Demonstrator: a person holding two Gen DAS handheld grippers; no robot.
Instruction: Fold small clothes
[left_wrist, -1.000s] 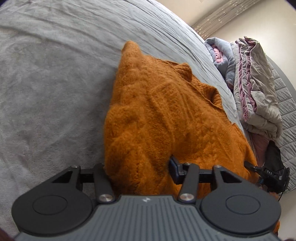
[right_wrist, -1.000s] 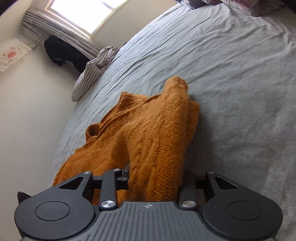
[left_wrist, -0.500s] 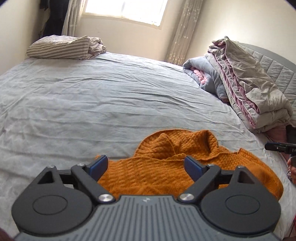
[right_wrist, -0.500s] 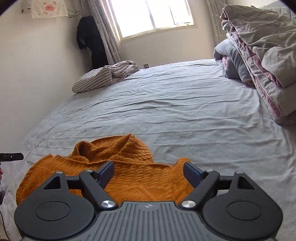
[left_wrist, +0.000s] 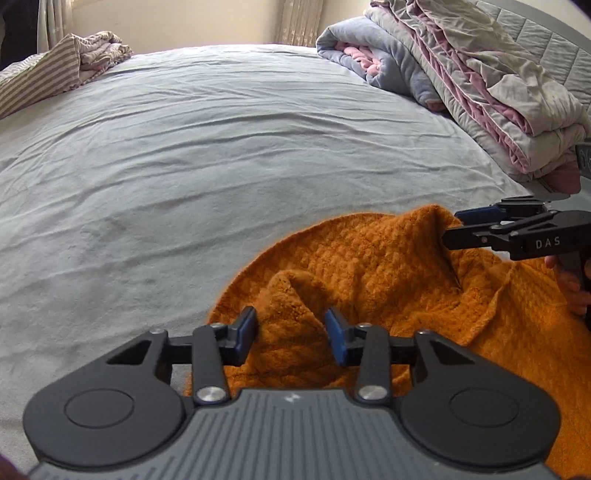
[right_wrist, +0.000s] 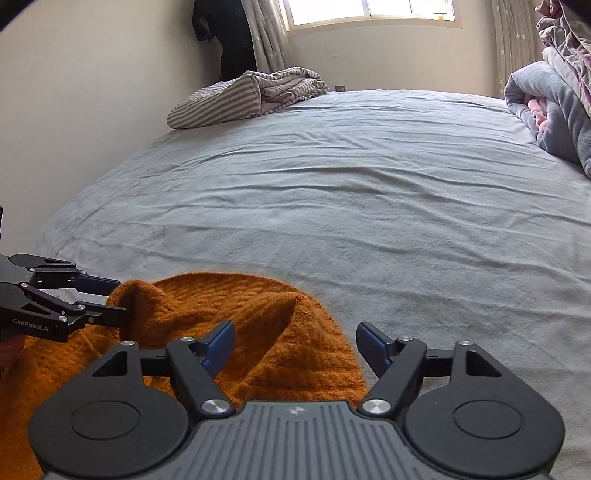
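An orange knitted sweater (left_wrist: 388, 280) lies bunched on the grey bed sheet (left_wrist: 221, 166), close in front of both grippers; it also shows in the right wrist view (right_wrist: 229, 317). My left gripper (left_wrist: 291, 334) is open, its blue pads on either side of a raised fold of the knit. My right gripper (right_wrist: 295, 345) is wide open above the sweater's right edge, holding nothing. In the left wrist view the right gripper (left_wrist: 458, 229) sits against the sweater's far right fold. In the right wrist view the left gripper (right_wrist: 110, 295) sits against the left fold.
A striped folded blanket (right_wrist: 243, 96) lies at the bed's far left corner. A pile of grey and pink quilts (left_wrist: 461, 74) stands along the right side by the headboard. A window (right_wrist: 369, 11) and curtains are behind the bed.
Both grippers let go of the sweater and opened; it dropped from hanging to lying on the bed. The left gripper's jaws have since narrowed around a fold.
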